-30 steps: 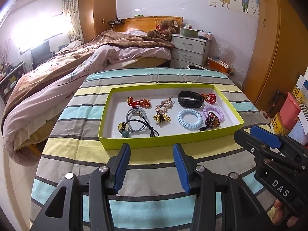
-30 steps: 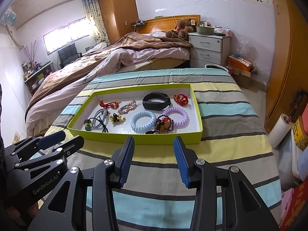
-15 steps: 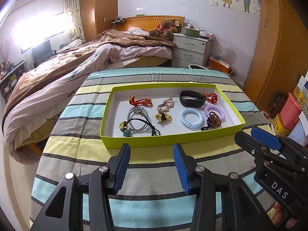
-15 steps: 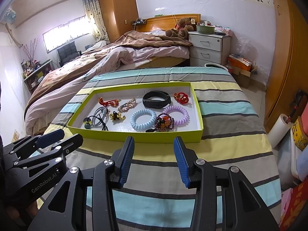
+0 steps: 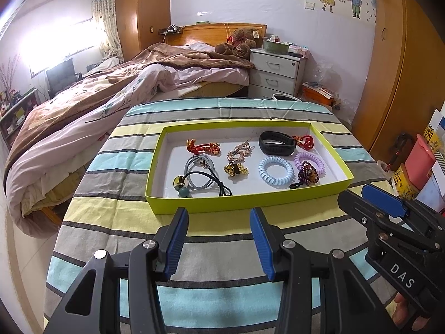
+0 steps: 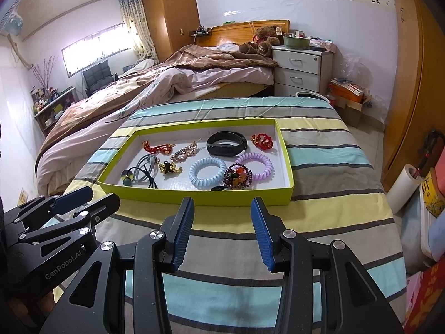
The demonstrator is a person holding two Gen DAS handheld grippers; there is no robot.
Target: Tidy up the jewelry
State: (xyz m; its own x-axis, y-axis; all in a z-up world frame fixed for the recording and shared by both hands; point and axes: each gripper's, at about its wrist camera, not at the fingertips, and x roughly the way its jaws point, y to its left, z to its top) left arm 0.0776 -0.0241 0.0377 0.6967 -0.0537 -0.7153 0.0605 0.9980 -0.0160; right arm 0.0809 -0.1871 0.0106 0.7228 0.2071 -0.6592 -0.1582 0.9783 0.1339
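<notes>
Left wrist view: the green tray [image 5: 192, 208] lies dead ahead at twelve o'clock of the left gripper [image 5: 219, 239], its long axis running crosswise, nine to three. Inside lie a red clip [image 5: 202, 148], grey hair ties [image 5: 198, 167], a gold clip [image 5: 235, 169], a blue coil band [image 5: 276, 171], a purple coil band [image 5: 308, 162], a beaded bracelet [image 5: 307, 175] and a black wristband [image 5: 276, 143]. The left gripper's jaws stand apart with nothing between them, just short of the tray's near wall. The right gripper [image 6: 222, 233], equally parted and empty, faces the tray's right half at twelve o'clock; I judge it nearer the coil bands and bracelet, the left nearer the hair ties. The tray rests on a striped cloth [image 5: 116, 222] over a table. Beyond, at eleven o'clock, a bed [image 5: 111, 89]; at one o'clock, a white nightstand [image 5: 274, 75].
</notes>
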